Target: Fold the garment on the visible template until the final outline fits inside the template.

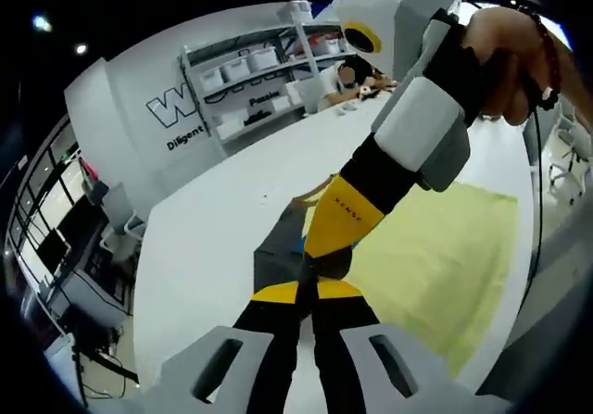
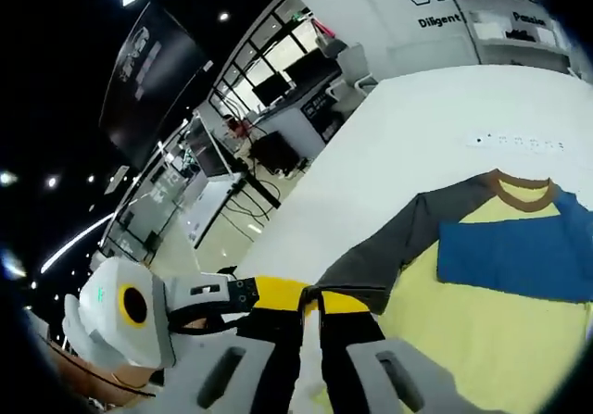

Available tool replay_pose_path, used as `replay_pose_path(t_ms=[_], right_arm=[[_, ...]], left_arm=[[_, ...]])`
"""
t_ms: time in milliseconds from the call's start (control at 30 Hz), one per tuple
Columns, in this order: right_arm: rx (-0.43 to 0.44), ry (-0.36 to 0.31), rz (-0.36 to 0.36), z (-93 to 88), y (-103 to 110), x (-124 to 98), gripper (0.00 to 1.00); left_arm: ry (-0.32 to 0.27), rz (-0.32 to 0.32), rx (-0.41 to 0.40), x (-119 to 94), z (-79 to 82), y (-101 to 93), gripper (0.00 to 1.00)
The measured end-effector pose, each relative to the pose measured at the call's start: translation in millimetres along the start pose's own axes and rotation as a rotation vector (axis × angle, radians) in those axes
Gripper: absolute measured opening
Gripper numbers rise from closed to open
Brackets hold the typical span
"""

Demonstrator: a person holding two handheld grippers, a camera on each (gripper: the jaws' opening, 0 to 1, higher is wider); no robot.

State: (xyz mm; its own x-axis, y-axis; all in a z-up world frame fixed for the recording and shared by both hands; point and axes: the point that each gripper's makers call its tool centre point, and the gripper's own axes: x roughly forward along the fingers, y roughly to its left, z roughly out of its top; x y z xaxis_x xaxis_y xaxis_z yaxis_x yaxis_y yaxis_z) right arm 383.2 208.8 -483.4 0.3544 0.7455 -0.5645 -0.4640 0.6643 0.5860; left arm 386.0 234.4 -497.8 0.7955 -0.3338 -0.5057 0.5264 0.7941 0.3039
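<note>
- On the white table [image 2: 371,155], spotted the shirt [image 2: 510,247] lying flat and face up: blue chest panel, brown collar [image 2: 523,190], grey sleeve [image 2: 408,238].
- Caught both tools nose to nose at the cuff end of that sleeve.
- Found the right gripper [image 2: 312,301] with its jaws drawn close, only a thin slit between them. Could not tell whether any cloth was pinched.
- Same story for the left gripper [image 1: 310,289]: yellow tips nearly touching right at the grey cloth, grip impossible to confirm.
- Noted a hand [image 1: 510,53] on the right tool, reaching down across the left gripper view to the same spot.
- Traced the sleeve's long axis from the tips straight ahead, rising rightward toward the collar in the right gripper view.
- Placed the shirt body beyond and to the right of the cuff, so any fold would probably carry the cuff that way, over the blue panel.
- Judged neither tool nearer, both sitting at the cuff.
- Saw a pale yellow area [image 1: 445,266] beyond the tips in the left gripper view. Could not tell whether it was shirt body or template.
</note>
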Motion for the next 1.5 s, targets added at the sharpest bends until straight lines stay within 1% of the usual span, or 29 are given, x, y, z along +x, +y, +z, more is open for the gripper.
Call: replay_pose_path(t_ms=[33, 100, 167, 200, 233, 367, 400, 433, 500, 567, 667, 733, 867, 933, 967, 1000, 1033, 1100, 1167, 1200, 1267, 1300, 1333, 1367, 1433, 1467, 1500], right_arm=[[0.032, -0.001, 0.001, -1.4, -1.9, -1.9, 0.09], [0.144, -0.004, 0.026, -6.2, -4.0, -5.9, 0.13], [0.198, -0.013, 0.039, -8.5, -6.7, -8.5, 0.16], [0.215, -0.021, 0.043, -8.4, -7.2, -9.4, 0.20], [0.251, -0.048, 0.053, -5.7, -7.7, -10.3, 0.23], [0.395, -0.088, 0.095, -2.6, -7.3, -11.8, 0.41], [0.411, -0.088, 0.095, -3.4, -8.2, -11.5, 0.41], [0.447, -0.077, 0.099, -7.1, -9.9, -10.7, 0.40], [0.470, -0.075, 0.102, -11.6, -11.2, -8.3, 0.35], [0.512, -0.078, 0.109, -13.6, -10.4, -6.5, 0.32], [0.530, -0.082, 0.100, -15.5, -12.7, -3.7, 0.29], [0.516, -0.087, 0.079, -15.1, -16.8, -3.0, 0.26], [0.510, -0.085, 0.037, -15.6, -26.6, 0.0, 0.13], [0.500, -0.084, 0.031, -15.9, -28.3, 0.4, 0.09], [0.473, -0.075, 0.021, -17.1, -30.0, 0.7, 0.05], [0.466, -0.070, 0.011, -18.0, -31.1, 0.6, 0.02], [0.461, -0.070, 0.012, -17.6, -30.6, 0.6, 0.00], [0.441, -0.059, 0.017, -16.8, -27.6, 0.0, 0.00], [0.379, -0.054, 0.020, -12.5, -25.8, -2.2, 0.00], [0.329, -0.059, 0.010, -7.6, -26.7, -4.1, 0.00], [0.259, -0.048, 0.002, -4.5, -26.8, -6.7, 0.00], [0.191, -0.042, -0.013, 1.8, -28.0, -9.8, 0.00], [0.170, -0.034, -0.011, 3.0, -27.5, -10.7, 0.00], [0.099, -0.013, -0.009, 6.0, -27.7, -13.0, 0.00], [0.043, 0.010, -0.029, 11.0, -30.6, -16.9, 0.00], [-0.023, 0.032, -0.025, 13.4, -29.5, -20.6, 0.00], [-0.061, 0.036, -0.027, 19.9, -31.0, -23.0, 0.00]], left_arm=[[0.000, 0.000, -0.004, -0.6, -0.1, -0.4, 0.03], [0.001, 0.003, -0.004, -1.9, -0.9, -0.7, 0.03], [0.002, 0.003, 0.001, -2.2, -1.4, -1.6, 0.03], [0.004, 0.002, 0.002, -2.2, -1.9, -2.2, 0.03], [0.005, -0.002, 0.003, -2.4, -2.2, -3.4, 0.03], [0.004, -0.003, 0.021, -2.8, -2.1, -7.0, 0.03], [0.002, -0.002, 0.021, -2.9, -1.8, -7.2, 0.03], [-0.003, -0.003, 0.028, -3.3, -0.8, -8.6, 0.03], [-0.008, -0.003, 0.044, -3.5, 0.3, -11.2, 0.03], [-0.007, -0.007, 0.057, -3.5, 0.0, -14.3, 0.03], [-0.004, -0.018, 0.078, -3.8, -1.0, -19.5, 0.03], [-0.001, -0.024, 0.088, -4.4, -2.0, -21.8, 0.03], [-0.005, -0.033, 0.093, -4.7, -1.3, -25.0, 0.03], [-0.004, -0.039, 0.095, -4.5, -1.0, -26.4, 0.03], [-0.006, -0.041, 0.093, -4.5, -0.5, -27.0, 0.03], [-0.006, -0.043, 0.094, -4.4, -0.2, -27.6, 0.03], [-0.006, -0.043, 0.094, -4.2, 0.0, -27.8, 0.03], [-0.007, -0.039, 0.089, -4.1, 0.3, -27.7, 0.04], [0.001, -0.040, 0.074, -4.5, -0.6, -28.0, 0.05], [-0.001, -0.043, 0.043, -5.4, -0.7, -28.7, 0.06], [-0.001, -0.072, 0.023, -6.3, -1.5, -32.9, 0.12], [0.003, -0.082, 0.006, -7.1, -2.7, -35.0, 0.15], [-0.001, -0.086, 0.002, -7.4, -2.6, -35.7, 0.18], [-0.001, -0.100, -0.001, -8.1, -3.0, -38.4, 0.20], [-0.001, -0.112, -0.016, -8.7, -3.6, -41.0, 0.24], [-0.004, -0.120, -0.020, -9.0, -3.5, -42.5, 0.25], [0.000, -0.121, -0.026, -9.1, -4.2, -43.1, 0.27]])
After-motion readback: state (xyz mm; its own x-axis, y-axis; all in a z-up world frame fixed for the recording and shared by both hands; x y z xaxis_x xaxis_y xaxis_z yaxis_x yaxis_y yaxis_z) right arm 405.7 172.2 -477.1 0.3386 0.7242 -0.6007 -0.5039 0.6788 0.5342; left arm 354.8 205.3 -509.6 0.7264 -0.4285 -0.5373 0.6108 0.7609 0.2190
